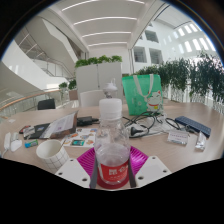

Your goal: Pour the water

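- The gripper (112,168) has its jaws pinching a plastic bottle (112,152), with a pink pad (84,162) pressed against each side of it.
- The bottle stands upright between the fingers, long axis vertical, neck pointing up; it is clear, and whether it holds water cannot be told.
- A red label (113,171) wraps its lower part; the print on it is too small to read.
- To the left, on the table (60,143), a small white cup (50,152) sits open side up, contents not visible.
- Beyond the bottle's neck stands a white bottle (109,104), upright.
- Further right stands a green bag (145,90), with cables (150,124) lying in front of it.
- At the right lies a dark flat case (192,126).
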{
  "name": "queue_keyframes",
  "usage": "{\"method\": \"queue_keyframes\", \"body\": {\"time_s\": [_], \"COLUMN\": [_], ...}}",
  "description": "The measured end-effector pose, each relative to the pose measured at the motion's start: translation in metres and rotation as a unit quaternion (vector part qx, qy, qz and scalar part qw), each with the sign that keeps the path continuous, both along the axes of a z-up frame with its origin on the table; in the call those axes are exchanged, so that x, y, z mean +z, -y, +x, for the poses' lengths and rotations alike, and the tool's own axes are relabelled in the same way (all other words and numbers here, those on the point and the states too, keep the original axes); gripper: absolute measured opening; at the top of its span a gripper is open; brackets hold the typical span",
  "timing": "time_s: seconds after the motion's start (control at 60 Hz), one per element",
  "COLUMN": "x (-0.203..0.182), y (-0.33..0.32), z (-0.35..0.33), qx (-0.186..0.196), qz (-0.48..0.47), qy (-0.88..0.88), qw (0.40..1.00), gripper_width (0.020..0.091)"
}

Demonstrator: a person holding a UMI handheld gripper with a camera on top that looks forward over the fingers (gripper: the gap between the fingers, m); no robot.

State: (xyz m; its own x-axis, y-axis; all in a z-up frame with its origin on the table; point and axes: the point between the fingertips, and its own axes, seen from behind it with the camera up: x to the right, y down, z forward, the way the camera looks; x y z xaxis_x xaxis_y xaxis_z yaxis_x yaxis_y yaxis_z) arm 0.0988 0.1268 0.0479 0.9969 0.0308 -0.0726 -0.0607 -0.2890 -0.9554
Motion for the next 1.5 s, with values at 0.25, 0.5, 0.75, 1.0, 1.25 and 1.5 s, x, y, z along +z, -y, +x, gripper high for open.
{"method": "queue_keyframes", "body": {"time_s": [0.25,0.5,0.75,1.0,1.25,1.5], "x": [0.001,0.003,0.060,0.124,0.165,0.172], "y": [0.000,0.046,0.146,0.238,0.283,0.284], "z": [-0.004,-0.012,-0.063,-0.142,-0.168,-0.122], "qx": [-0.008,-0.037,-0.060,-0.086,-0.083,-0.075], "qz": [-0.007,-0.049,-0.068,-0.076,-0.070,-0.054], "qy": [0.016,0.000,0.007,0.019,0.006,0.005], "qw": [1.000,0.998,0.996,0.993,0.994,0.996], "gripper_width": [0.0563,0.0834,0.0839,0.0841,0.0843,0.0849]}}
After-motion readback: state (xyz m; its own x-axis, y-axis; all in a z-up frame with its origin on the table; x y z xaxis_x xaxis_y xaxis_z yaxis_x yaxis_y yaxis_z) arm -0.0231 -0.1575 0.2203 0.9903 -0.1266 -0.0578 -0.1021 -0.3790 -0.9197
